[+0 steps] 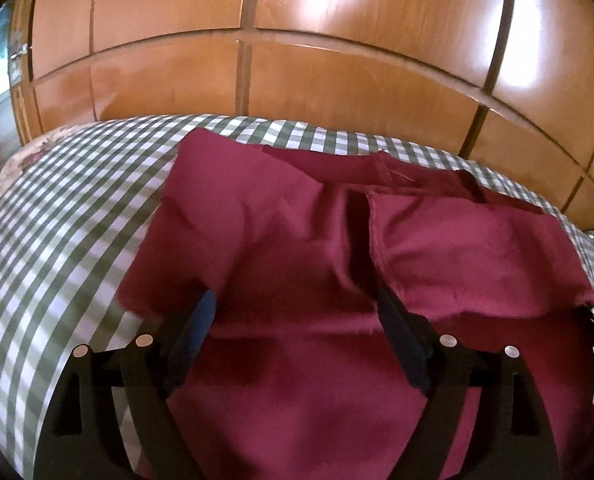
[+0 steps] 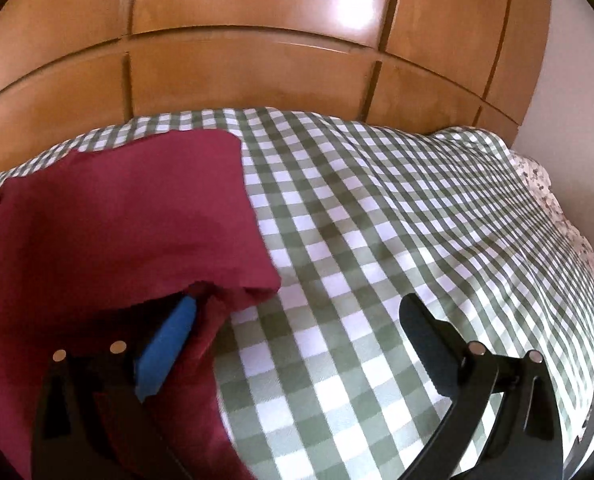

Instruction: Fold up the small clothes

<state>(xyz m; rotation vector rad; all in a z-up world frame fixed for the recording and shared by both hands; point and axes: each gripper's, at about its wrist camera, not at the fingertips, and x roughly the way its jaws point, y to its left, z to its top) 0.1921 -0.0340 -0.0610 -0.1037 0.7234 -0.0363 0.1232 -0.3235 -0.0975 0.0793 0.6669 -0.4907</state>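
Maroon cloth [image 1: 281, 240] lies rumpled on the checked bed cover [image 2: 377, 208], long axis crosswise, wooden wardrobe [image 1: 337, 80] behind. My left gripper [image 1: 297, 312] and right gripper [image 2: 301, 320] are both released over it.

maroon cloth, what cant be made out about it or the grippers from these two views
- Left wrist view: the maroon cloth runs off the bottom edge, so its near hem and overall shape are cut off; motion blur softens its folds.
- Left wrist view: the left gripper stands open over the cloth, with contact unclear.
- Right wrist view: the cloth's left part leaves the frame; the right gripper has its blue pad partly tucked under a fold.
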